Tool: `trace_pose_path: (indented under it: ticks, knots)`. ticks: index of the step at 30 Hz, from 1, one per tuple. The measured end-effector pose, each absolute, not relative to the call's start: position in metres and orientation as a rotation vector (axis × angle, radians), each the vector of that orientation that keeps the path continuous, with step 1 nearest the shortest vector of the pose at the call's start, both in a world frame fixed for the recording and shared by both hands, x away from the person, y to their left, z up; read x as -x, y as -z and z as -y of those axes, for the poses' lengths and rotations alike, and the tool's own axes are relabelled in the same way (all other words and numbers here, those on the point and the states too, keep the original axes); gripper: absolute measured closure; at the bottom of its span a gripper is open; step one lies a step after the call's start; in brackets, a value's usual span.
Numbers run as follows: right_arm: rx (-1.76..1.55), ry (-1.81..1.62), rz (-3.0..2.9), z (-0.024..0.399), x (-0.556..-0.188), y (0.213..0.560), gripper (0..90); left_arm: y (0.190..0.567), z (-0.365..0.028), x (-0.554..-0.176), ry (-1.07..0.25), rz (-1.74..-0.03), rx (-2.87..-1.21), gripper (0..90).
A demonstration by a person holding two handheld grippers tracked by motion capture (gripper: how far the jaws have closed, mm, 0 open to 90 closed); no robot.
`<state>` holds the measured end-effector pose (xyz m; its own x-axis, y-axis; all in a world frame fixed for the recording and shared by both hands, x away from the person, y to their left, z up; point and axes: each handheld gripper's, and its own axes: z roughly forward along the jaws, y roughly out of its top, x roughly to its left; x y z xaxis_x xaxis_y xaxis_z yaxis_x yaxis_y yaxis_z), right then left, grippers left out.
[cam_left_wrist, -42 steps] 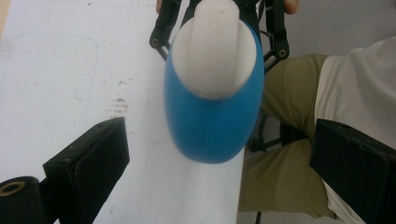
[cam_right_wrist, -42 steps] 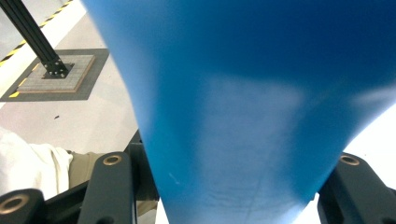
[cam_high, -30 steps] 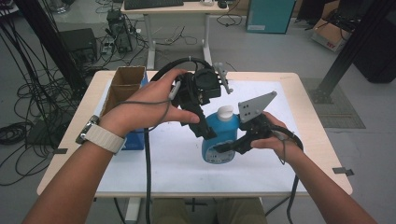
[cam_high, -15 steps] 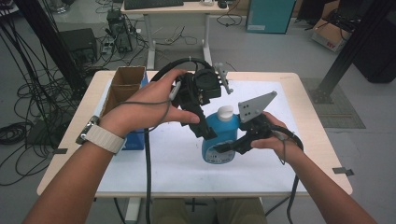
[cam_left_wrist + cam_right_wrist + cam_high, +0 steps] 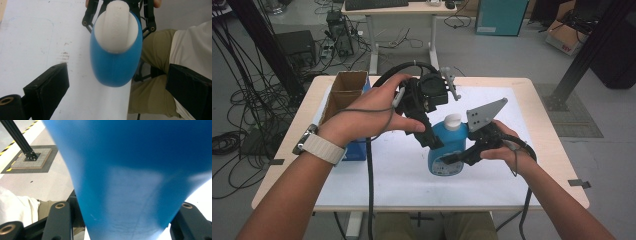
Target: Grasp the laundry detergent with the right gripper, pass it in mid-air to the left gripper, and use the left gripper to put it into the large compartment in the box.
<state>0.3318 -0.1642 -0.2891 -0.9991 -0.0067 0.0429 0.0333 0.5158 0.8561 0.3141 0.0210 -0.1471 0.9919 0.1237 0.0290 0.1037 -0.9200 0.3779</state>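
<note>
Two tongs are in my hands, and both are at one blue bottle (image 5: 446,150), which stands upright on the white sheet (image 5: 392,175) at the near middle of the table (image 5: 557,165). My right tongs (image 5: 451,159) are clamped on the lower body of that bottle; the right gripper view has blue plastic wedged between the two black jaws. My left tongs (image 5: 432,140) hang above and beside its shoulder with the jaws spread wide; in the left gripper view the white cap (image 5: 115,25) sits ahead between them, untouched.

Progress, as I judge it: the bottle is secured and steadied. The cap is still on. Left to do is closing the left tongs on the cap and working it.

Contents of the bottle: cannot be told, the plastic being opaque.

Farther off, at the table's left edge, a cardboard box (image 5: 343,92) stands open-topped. Its inside is in shadow; I cannot tell what it holds. A blue box (image 5: 354,152) sits just before it.
</note>
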Motion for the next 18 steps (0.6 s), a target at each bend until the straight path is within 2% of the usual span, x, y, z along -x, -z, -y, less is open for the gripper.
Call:
trace_pose_path:
  ticks: [18]
  knots:
    - [0.018,1.520,2.699,0.163,-0.332,0.289,43.1,0.154,-0.009,-0.317,-0.079,-0.156,-2.761,5.4]
